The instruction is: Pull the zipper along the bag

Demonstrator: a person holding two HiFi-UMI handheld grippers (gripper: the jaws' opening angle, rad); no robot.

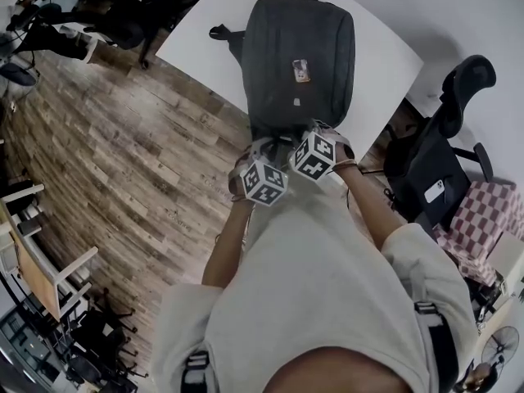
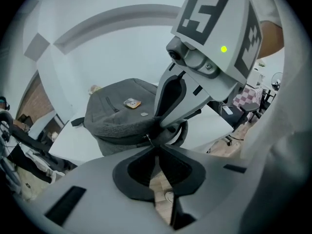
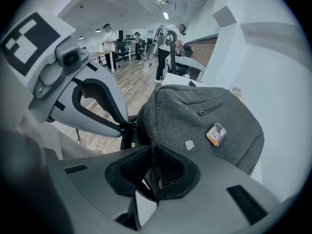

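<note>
A dark grey backpack (image 1: 303,47) (image 2: 122,116) (image 3: 204,116) lies on the white table (image 1: 205,31). Both grippers are at its near edge, side by side. My right gripper (image 1: 315,129) (image 3: 152,149) is shut on a fold of the bag's fabric at that edge; the left gripper view shows its fingers (image 2: 163,123) clamping there. My left gripper (image 1: 262,144) (image 2: 157,147) stands just left of it, its jaws a narrow slit apart with floor showing through. The small metal zipper pull (image 2: 147,139) hangs right at its tips, with no pad visibly pressing on it.
A small orange tag (image 1: 301,70) (image 3: 216,134) and a grey patch lie on the bag's top. A black office chair (image 1: 442,146) stands right of the table, a checkered cloth (image 1: 491,211) beyond it. Wooden floor (image 1: 123,154) lies to the left. People (image 3: 165,48) stand far off.
</note>
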